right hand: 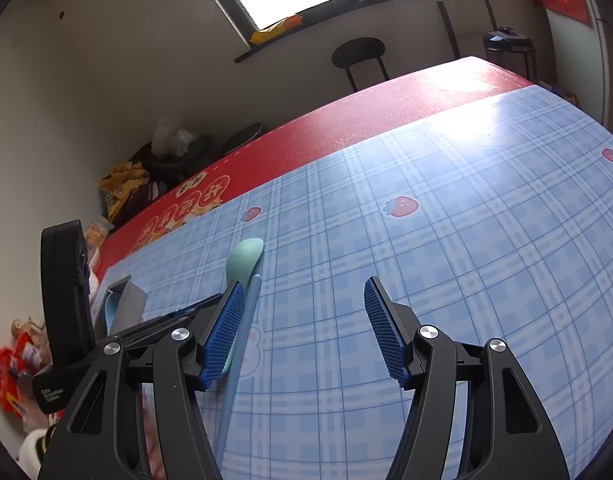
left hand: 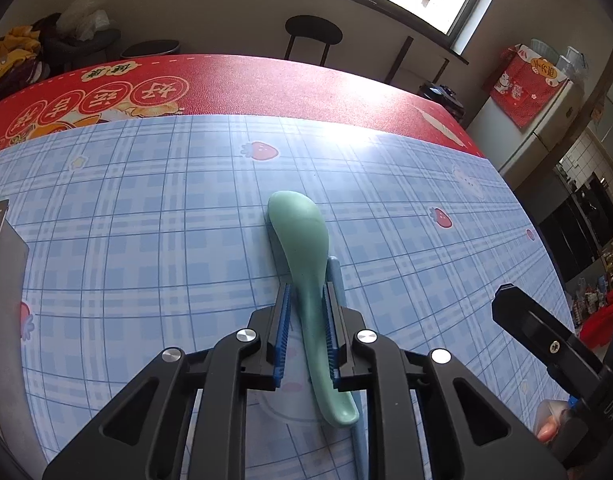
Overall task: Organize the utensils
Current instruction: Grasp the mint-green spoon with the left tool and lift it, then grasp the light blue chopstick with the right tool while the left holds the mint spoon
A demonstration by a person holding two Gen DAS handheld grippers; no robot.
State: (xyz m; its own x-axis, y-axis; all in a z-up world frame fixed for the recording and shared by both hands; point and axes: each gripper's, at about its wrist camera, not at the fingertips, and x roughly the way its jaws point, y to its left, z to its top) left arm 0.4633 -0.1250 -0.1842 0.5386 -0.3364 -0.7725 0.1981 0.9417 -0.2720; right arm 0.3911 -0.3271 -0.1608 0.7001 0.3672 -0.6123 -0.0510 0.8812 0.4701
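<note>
Left wrist view showed the left tool (left hand: 306,312) clamped on the green spoon (left hand: 302,240), bowl toward twelve o'clock over the counter (left hand: 146,220). Right tool (right hand: 302,312) hung open (empty). Lifting straight should avoid dragging the blue stick (right hand: 242,340) alongside.

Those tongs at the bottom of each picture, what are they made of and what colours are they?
Both the left tongs and right tongs look alike: matte black plastic arms with triangular cut-outs, round silver rivets at the joints, and fingers faced with bright blue, finely ribbed pads. No cables or sleeves show.
</note>
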